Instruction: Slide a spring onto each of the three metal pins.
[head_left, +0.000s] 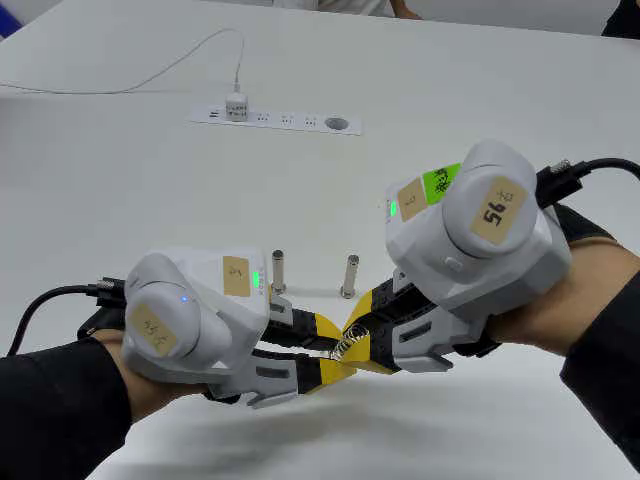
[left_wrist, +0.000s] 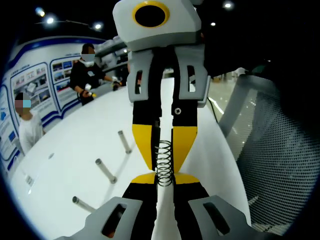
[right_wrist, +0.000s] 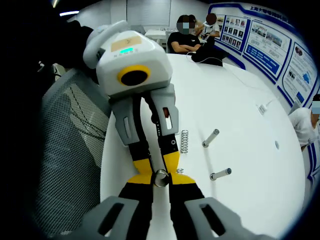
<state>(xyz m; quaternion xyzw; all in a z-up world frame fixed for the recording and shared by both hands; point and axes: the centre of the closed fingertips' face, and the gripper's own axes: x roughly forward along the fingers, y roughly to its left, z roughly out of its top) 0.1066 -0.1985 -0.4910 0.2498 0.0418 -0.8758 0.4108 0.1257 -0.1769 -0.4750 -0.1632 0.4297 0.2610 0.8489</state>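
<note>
Steel-wire coil spring (left_wrist: 164, 162) lies lengthwise between the yellow pads (left_wrist: 143, 145) of the right gripper (left_wrist: 164, 168), whose jaws are narrowed onto it. Left gripper (right_wrist: 160, 170) meets it tip to tip, jaws pinched close on the spring's end. Three smooth cylindrical pins (left_wrist: 106, 171) stand upright on the white table (left_wrist: 75, 150), apart from both grippers.

Wide bare white tabletop (head_left: 120, 200) lies open between the distant white power strip (head_left: 290, 120) and the upright silver metal pins (head_left: 350, 276), which stand near together as the obstacles.
</note>
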